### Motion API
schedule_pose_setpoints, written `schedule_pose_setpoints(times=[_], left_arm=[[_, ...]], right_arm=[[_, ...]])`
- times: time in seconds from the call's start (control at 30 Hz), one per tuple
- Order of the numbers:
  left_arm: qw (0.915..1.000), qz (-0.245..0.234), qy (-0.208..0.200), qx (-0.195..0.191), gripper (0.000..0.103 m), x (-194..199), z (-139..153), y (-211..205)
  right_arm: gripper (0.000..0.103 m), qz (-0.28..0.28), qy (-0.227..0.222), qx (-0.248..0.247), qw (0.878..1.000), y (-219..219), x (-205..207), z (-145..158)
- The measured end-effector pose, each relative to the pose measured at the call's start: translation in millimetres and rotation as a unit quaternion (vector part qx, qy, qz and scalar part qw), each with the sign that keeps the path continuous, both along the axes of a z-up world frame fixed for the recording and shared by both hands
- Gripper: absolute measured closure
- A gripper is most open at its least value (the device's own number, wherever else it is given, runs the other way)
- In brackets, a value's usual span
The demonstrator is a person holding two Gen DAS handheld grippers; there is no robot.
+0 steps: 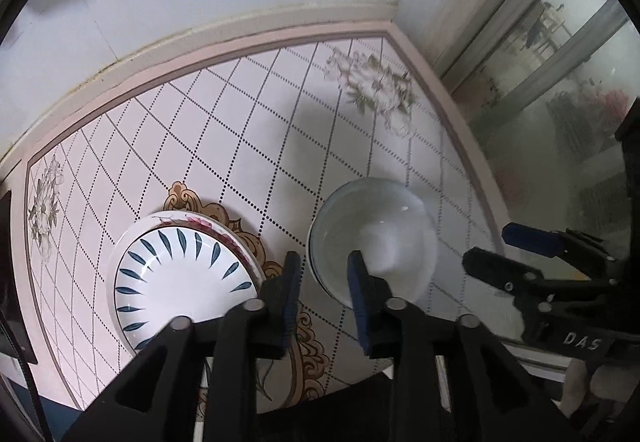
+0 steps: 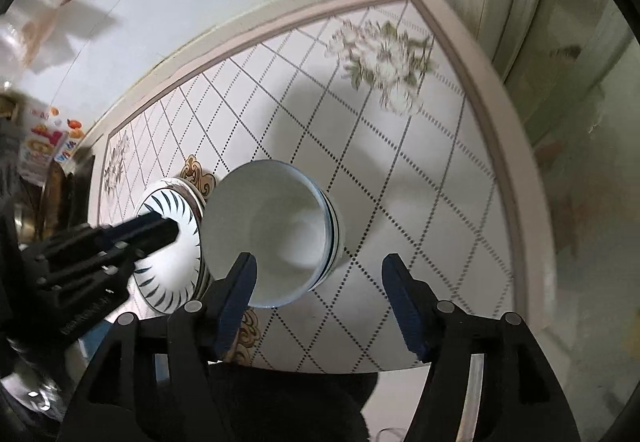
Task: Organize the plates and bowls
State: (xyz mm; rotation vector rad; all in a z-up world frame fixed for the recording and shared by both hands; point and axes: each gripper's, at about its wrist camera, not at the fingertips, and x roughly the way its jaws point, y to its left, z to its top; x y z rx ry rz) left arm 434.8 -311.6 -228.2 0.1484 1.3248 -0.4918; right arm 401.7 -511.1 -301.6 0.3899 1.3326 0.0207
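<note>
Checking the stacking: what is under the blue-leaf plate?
The blue-leaf plate sits on a second plate: only its rim with a reddish floral pattern shows, the rest is covered. Both rest on the patterned table.

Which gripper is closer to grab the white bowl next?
Probably the right gripper: its jaws stand wide open, with the white bowl just ahead. The left gripper shows a narrower gap.

"DAS" on right gripper body
</note>
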Motion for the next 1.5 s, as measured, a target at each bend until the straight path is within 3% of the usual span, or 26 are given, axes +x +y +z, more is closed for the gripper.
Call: schedule_pose_setpoints(times=[0.07,0.2,0.4,0.6,0.77,1.0,1.23,1.33,1.5], left_arm=[[0.9999,0.002,-0.001,-0.010,0.074,-1.0,8.7,4.4],[0.9995,0.010,0.009,-0.030,0.071,-0.4,15.9,10.0],[0.9968,0.037,0.054,-0.045,0.069,13.5,-13.0,12.6],[0.9835,0.071,0.151,-0.071,0.070,37.5,-71.1,11.7],[0.9771,0.084,0.181,-0.074,0.070,48.0,-100.9,5.4],[0.9762,0.075,0.198,-0.048,0.070,58.7,-135.3,-7.7],[0.9726,0.062,0.219,-0.051,0.065,61.6,-154.6,-13.0],[0.9743,0.056,0.212,-0.052,0.066,60.5,-153.8,-15.0],[0.9810,0.056,0.180,-0.044,0.066,52.9,-148.4,-18.2]], right_arm=[[0.023,0.006,-0.007,-0.006,1.000,1.4,-2.7,10.6],[0.019,0.009,-0.018,-0.002,1.000,3.1,-6.7,26.3],[0.013,-0.004,-0.021,0.019,1.000,-4.5,-7.1,21.3],[0.012,-0.031,0.000,0.099,0.995,-24.2,-0.5,-25.2],[0.012,-0.050,0.037,0.179,0.982,-31.2,3.8,-78.4],[0.012,-0.055,0.070,0.265,0.960,-21.3,8.7,-143.9],[0.012,-0.070,0.065,0.307,0.947,-14.9,15.2,-173.4],[0.025,-0.076,0.060,0.324,0.941,-11.7,20.7,-176.9],[0.033,-0.079,0.054,0.305,0.948,-5.9,19.2,-175.3]])
